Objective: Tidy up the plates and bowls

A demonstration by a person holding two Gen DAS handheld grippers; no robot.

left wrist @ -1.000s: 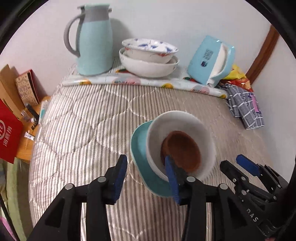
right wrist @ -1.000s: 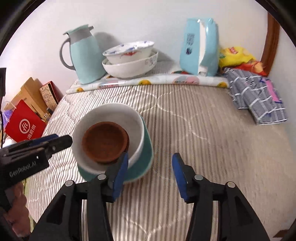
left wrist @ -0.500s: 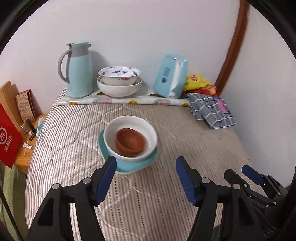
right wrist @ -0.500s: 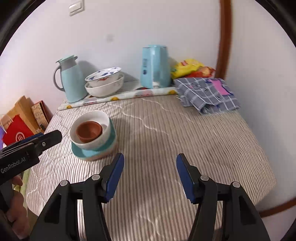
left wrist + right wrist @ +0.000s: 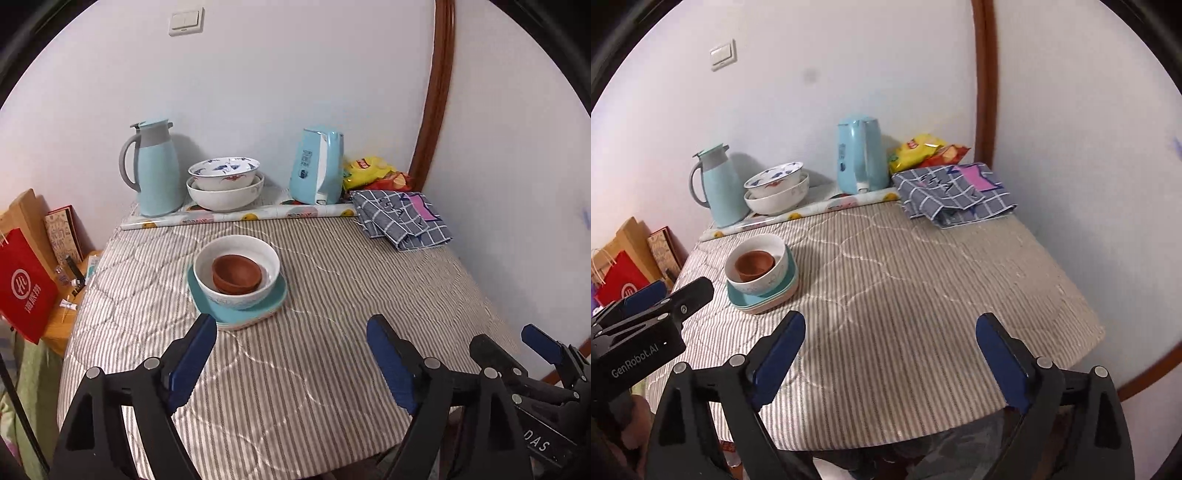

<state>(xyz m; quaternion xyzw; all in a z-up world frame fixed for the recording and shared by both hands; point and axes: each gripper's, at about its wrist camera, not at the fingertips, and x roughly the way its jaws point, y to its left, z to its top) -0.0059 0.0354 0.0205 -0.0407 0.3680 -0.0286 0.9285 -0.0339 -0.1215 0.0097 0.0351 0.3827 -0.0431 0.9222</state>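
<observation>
A small brown bowl (image 5: 236, 274) (image 5: 754, 264) sits inside a white bowl (image 5: 266, 254) (image 5: 777, 271), which rests on stacked teal plates (image 5: 242, 312) (image 5: 764, 297) on the striped table cover (image 5: 332, 332). Two more patterned bowls (image 5: 225, 184) (image 5: 775, 188) are nested at the back by the wall. My left gripper (image 5: 291, 354) hangs back from the stack, jaws opening with nothing between them. My right gripper (image 5: 890, 350) is also drawn back, to the right of the stack, jaws opening and empty. The left gripper's body (image 5: 646, 325) shows at the left edge of the right wrist view.
A light blue jug (image 5: 155, 173) and a blue kettle (image 5: 317, 171) stand at the back wall. A folded checked cloth (image 5: 400, 218) and snack bags (image 5: 373, 170) lie at the back right. Red and brown paper bags (image 5: 26, 280) stand off the table's left edge.
Both grippers let go of the stacked dishes, opened wide and drew back and upward. The stack now sits alone on the table, farther away in both views.
</observation>
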